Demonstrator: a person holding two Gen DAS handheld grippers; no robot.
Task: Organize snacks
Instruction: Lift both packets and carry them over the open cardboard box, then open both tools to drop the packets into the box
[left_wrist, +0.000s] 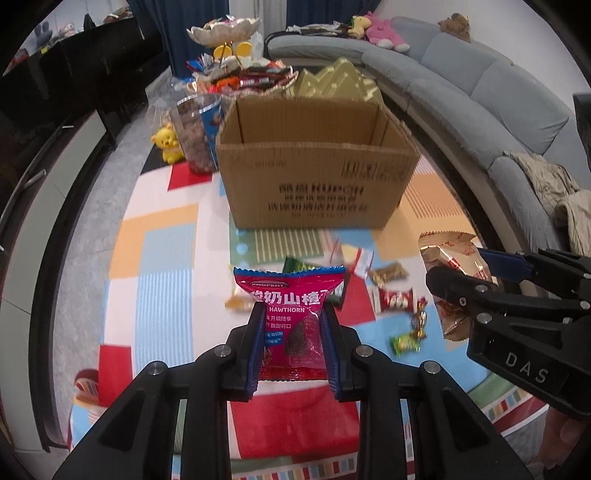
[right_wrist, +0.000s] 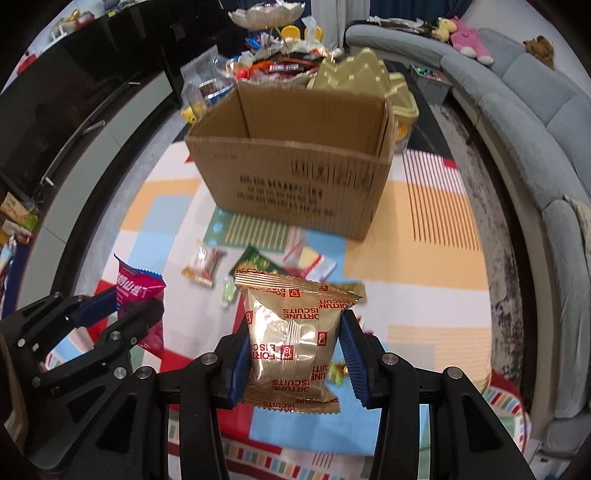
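open cardboard box (left_wrist: 317, 177) sits on the patchwork-print worktop (left_wrist: 162, 258), top open, inside can't be seen from here. behind it a gold ridged tray (left_wrist: 332, 81) and a heap of wrapped snacks (left_wrist: 251, 79) under a white shell-shaped dish (left_wrist: 223, 31); to one side a clear cup of brown balls (left_wrist: 195, 136) w/ a yellow bear toy (left_wrist: 168, 142). grey sofa (left_wrist: 480, 85) curves round the far side. loose small snacks (left_wrist: 395, 299) scattered btwn box and tools, blurry, labels unreadable. left tool (left_wrist: 291, 332) clenched on a pink hawthorn packet (left_wrist: 291, 295), held off the worktop, near side of box. right tool (right_wrist: 293, 350) grips a gold fortune biscuits bag (right_wrist: 291, 332), print upside down, bag's lower edge hangs below the pads.
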